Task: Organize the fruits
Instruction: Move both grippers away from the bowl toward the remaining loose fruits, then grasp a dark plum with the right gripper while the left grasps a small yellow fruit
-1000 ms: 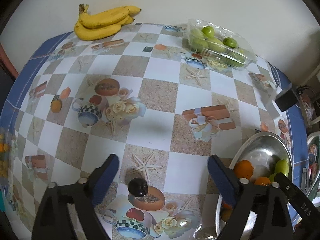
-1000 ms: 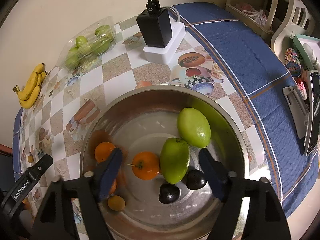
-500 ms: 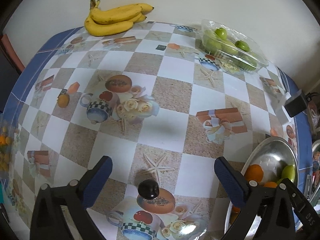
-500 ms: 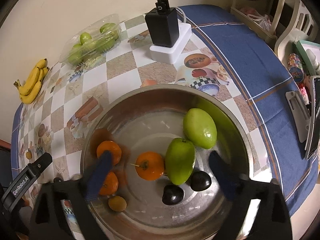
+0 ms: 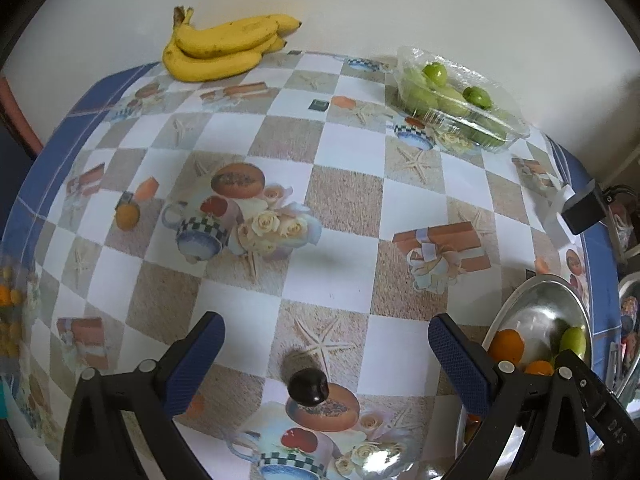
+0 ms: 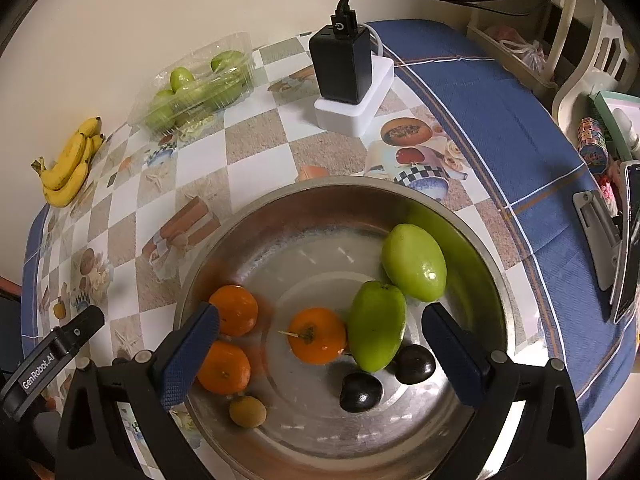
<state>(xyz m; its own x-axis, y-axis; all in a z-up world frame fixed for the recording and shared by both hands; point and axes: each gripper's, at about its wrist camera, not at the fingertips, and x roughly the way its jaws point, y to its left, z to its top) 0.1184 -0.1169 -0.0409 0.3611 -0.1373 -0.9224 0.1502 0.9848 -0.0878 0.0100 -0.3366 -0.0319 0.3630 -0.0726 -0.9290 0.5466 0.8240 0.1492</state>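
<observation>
The bowl (image 6: 472, 240) was shiny metal. Beyond it, the clear plastic clamshell (image 6: 192, 84) looked crinkled and glossy; the tablecloth (image 6: 256, 152) beneath it had a smooth sheen.

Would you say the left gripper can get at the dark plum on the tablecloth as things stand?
Probably yes. The left gripper is open, and the dark plum lies alone on the tablecloth between its fingers, with nothing in the way.

Left wrist cam looks down across the table (image 5: 348, 200), wallward. Right looks steeply down, near the bowl (image 6: 248, 216). Both catch the bananas (image 5: 224, 46) and bowl.
</observation>
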